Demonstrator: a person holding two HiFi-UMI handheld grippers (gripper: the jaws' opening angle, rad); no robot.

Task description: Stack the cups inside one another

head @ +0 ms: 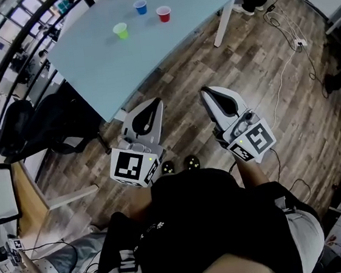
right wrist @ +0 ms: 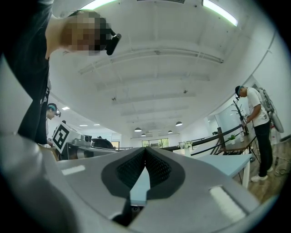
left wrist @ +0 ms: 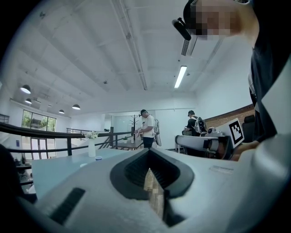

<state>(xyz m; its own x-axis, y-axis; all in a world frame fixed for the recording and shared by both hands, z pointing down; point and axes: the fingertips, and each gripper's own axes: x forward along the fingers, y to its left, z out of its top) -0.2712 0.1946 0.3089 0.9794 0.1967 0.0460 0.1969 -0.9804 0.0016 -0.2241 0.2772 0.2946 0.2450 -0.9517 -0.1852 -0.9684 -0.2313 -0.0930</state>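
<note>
Three small cups stand on the pale blue table (head: 166,47) in the head view: a green cup (head: 120,30), a blue cup (head: 140,7) and a red cup (head: 164,13), all apart from each other. My left gripper (head: 152,104) and right gripper (head: 208,92) hover side by side over the wooden floor, short of the table's near edge. Both are shut with nothing between the jaws. The left gripper view shows its closed jaws (left wrist: 148,151) and, far off on the tabletop, the blue cup (left wrist: 98,158). The right gripper view shows closed jaws (right wrist: 145,149) and no cups.
A white vase of flowers (left wrist: 92,146) stands at the table's far end. A black chair (head: 32,127) sits left of the table, and cables (head: 288,46) trail over the floor at the right. People stand in the background. A white table leg (head: 223,23) is at the near right corner.
</note>
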